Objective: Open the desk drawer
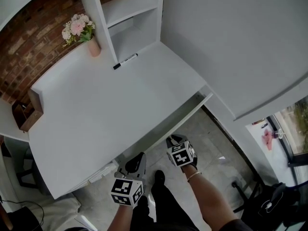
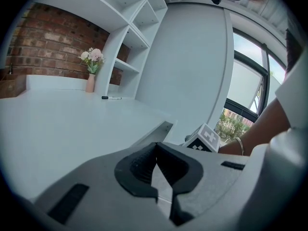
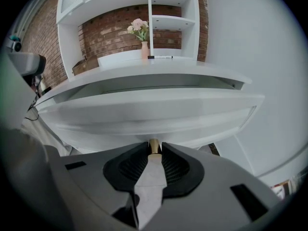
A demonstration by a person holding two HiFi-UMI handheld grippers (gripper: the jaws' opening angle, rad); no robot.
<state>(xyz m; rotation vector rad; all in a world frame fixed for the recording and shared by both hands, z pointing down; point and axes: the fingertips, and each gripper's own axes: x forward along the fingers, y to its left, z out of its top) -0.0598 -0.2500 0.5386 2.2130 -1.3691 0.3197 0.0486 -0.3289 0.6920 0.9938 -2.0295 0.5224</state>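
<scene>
The white desk has a drawer under its front edge, pulled partly out. In the right gripper view the drawer front fills the middle, with a small brass knob at its lower edge. My right gripper is shut on that knob; in the head view it sits at the drawer's front. My left gripper hangs just left of it, below the desk edge, apart from the drawer. Its jaw tips meet with nothing between them.
A black marker lies near the back of the desk. A pink vase of flowers stands by the white shelf unit. A wooden box sits at the desk's left end. A white wall panel rises on the right.
</scene>
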